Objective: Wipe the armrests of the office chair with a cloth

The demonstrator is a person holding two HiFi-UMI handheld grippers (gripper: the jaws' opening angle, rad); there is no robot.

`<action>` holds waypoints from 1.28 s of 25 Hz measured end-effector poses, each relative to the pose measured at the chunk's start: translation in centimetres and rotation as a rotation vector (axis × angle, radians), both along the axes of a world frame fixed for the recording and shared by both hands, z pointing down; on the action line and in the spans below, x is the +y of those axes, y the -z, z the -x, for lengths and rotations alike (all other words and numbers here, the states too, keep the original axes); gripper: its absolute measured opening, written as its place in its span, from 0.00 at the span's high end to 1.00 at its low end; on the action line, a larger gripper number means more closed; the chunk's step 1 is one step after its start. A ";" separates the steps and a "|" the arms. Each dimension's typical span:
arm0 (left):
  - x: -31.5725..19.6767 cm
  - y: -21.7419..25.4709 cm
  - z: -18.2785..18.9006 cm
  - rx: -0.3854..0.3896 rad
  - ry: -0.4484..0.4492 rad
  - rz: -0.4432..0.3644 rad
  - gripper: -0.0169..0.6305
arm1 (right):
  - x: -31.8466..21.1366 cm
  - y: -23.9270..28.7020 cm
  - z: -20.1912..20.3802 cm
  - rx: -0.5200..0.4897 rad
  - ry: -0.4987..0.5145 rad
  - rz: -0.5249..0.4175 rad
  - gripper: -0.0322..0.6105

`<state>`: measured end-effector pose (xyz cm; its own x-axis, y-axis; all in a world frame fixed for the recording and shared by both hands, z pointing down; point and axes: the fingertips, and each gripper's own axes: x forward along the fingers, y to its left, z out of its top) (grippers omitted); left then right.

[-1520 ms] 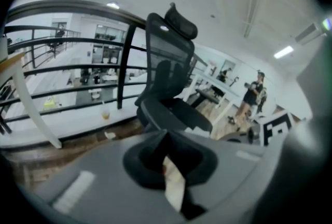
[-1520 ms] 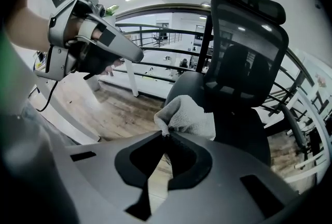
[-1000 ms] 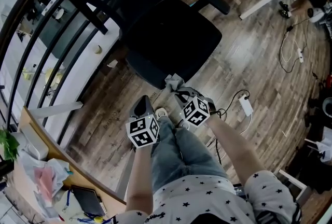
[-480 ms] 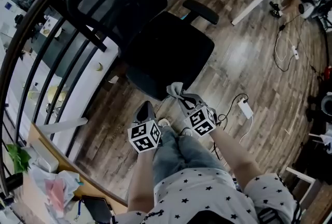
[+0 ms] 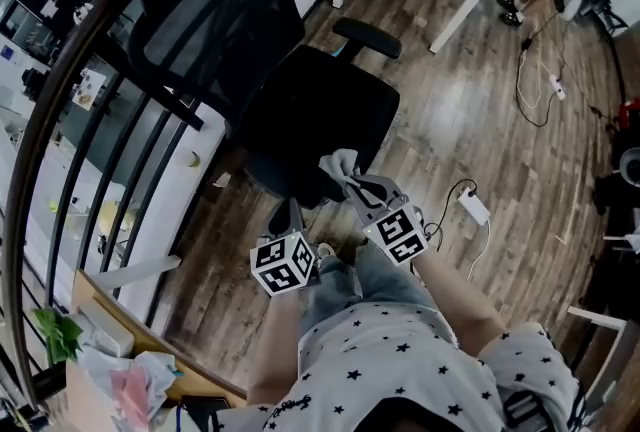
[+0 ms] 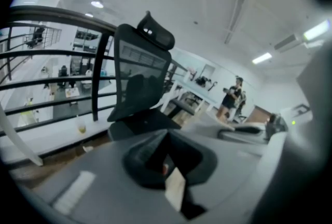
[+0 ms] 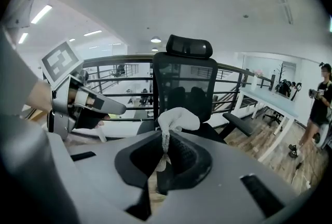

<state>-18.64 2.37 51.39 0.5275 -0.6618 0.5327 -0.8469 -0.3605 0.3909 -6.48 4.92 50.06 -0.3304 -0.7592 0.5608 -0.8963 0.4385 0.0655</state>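
The right hand-held gripper [image 5: 352, 182] pinches a bunched white cloth [image 5: 338, 163] at the near edge of the office chair [image 5: 320, 105] seat. The left hand-held gripper [image 5: 290, 218] is closed and empty beside it. The armrest [image 5: 367, 37] lies farther off. Held by only a thin fold, the cloth could slip out during rubbing.

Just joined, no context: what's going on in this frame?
A person faces a black office chair with a gripper in each hand. The right gripper is shut on a light cloth, held near the seat's front edge. The left gripper is shut and empty beside it. The cloth isn't touching the visible armrest yet.
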 end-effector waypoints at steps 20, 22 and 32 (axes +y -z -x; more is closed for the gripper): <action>-9.0 1.9 -11.8 -0.012 0.164 -0.020 0.96 | -10.7 4.6 -14.7 -0.041 0.133 -0.102 0.91; -10.1 2.1 -13.8 -0.020 0.191 -0.022 0.96 | -12.2 5.0 -17.1 -0.053 0.146 -0.103 0.91; -14.2 2.7 -22.6 -0.045 0.296 -0.032 0.96 | -18.2 5.2 -26.6 -0.080 0.233 -0.096 0.91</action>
<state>3.95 -11.79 48.74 0.2854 -0.8004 0.5272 -0.9332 -0.1067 0.3431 20.09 -13.30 44.90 -0.5427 -0.7060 0.4550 -0.7760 0.6287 0.0499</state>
